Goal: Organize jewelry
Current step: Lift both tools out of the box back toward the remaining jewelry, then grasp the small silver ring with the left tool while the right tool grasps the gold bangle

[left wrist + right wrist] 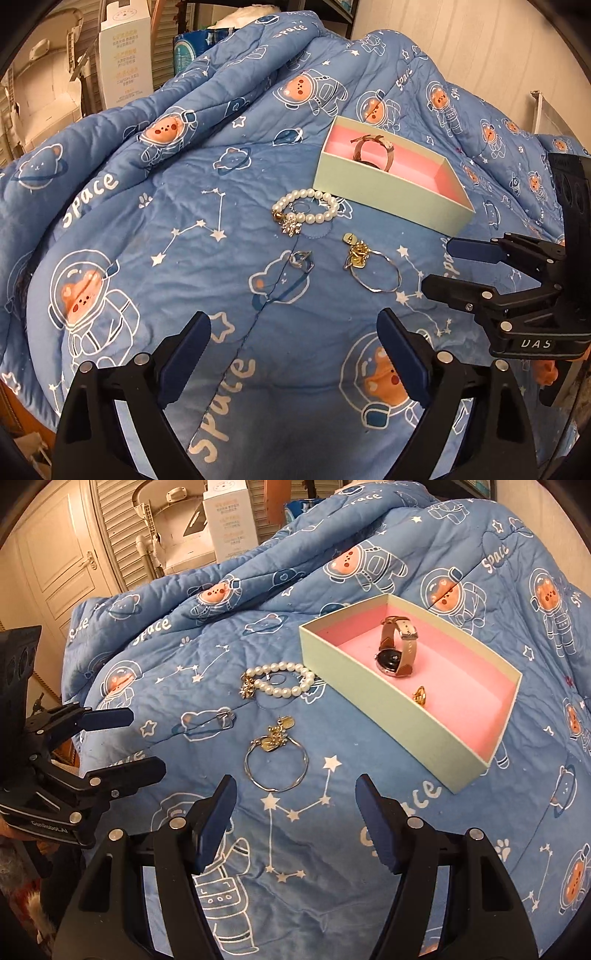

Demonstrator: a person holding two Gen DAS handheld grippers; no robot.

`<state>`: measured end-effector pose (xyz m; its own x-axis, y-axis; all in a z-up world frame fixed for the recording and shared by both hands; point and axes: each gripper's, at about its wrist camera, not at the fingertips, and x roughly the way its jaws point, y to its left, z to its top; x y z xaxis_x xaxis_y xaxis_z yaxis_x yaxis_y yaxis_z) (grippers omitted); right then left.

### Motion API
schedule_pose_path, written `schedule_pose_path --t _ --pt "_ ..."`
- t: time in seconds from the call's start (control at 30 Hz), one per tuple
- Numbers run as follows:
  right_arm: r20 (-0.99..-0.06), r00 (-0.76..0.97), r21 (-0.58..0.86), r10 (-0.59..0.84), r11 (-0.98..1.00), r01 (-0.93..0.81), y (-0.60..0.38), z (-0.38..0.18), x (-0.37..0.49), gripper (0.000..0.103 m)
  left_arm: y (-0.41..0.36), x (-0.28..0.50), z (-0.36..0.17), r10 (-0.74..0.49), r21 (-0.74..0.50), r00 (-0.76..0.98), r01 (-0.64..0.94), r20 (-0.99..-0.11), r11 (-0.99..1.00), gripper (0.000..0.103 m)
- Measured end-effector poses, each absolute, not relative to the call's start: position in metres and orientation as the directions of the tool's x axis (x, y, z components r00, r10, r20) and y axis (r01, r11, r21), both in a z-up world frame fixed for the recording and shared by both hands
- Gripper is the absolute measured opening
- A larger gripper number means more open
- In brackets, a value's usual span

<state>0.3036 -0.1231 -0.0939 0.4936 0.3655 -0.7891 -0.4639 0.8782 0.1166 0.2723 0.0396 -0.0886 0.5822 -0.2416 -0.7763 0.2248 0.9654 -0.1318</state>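
Observation:
A pale green box (384, 190) (373, 698) with a pink lining sits on the blue quilt. In it stand a brown-strap watch (373, 151) (395, 646) and a small gold piece (420, 695). In front of the box lie a pearl bracelet (306, 208) (280, 681), a thin ring (300, 206) (277, 679) inside its loop, a silver ring (301, 258) (224, 718) and a silver bangle with gold charms (373, 267) (275, 760). My left gripper (295, 354) (125, 738) is open and empty. My right gripper (295, 819) (439, 266) is open and empty, near the bangle.
The blue space-bear quilt (184, 221) (369, 554) rises in folds behind the box. White cartons (125, 59) (229, 520) and louvred doors (114, 535) stand beyond the bed at the back left.

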Motion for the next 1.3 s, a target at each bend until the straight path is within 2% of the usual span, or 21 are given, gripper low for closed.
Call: schedule_pose_path --t 0.23,0.53,0.73,1.1,1.3 --pt "-0.826 0.438 0.109 0.355 0.863 -0.493 -0.105 -0.12 0.317 0.067 0.047 0.273 -0.103 -0.239 -0.153 0.562 0.196 -0.792 0.968 0.075" --pt "-0.827 0.442 0.081 0.347 0.851 -0.518 -0.085 -0.131 0.332 0.066 0.048 0.286 -0.112 -0.238 -0.158 0.55 0.189 -0.801 0.969 0.065" --pt "-0.817 0.448 0.094 0.363 0.85 -0.518 -0.083 -0.13 0.335 0.05 0.046 0.292 -0.113 -0.234 -0.156 0.551 0.186 -0.801 0.97 0.064" --pt "-0.764 0.485 0.156 0.426 0.851 -0.501 -0.102 -0.104 0.321 0.05 0.038 0.304 -0.112 -0.239 -0.156 0.55 0.194 -0.8 0.968 0.056" --pt "-0.753 0.498 0.183 0.431 0.863 -0.47 -0.118 -0.094 0.312 0.05 0.026 0.318 -0.112 -0.26 -0.169 0.541 0.214 -0.8 0.962 0.044"
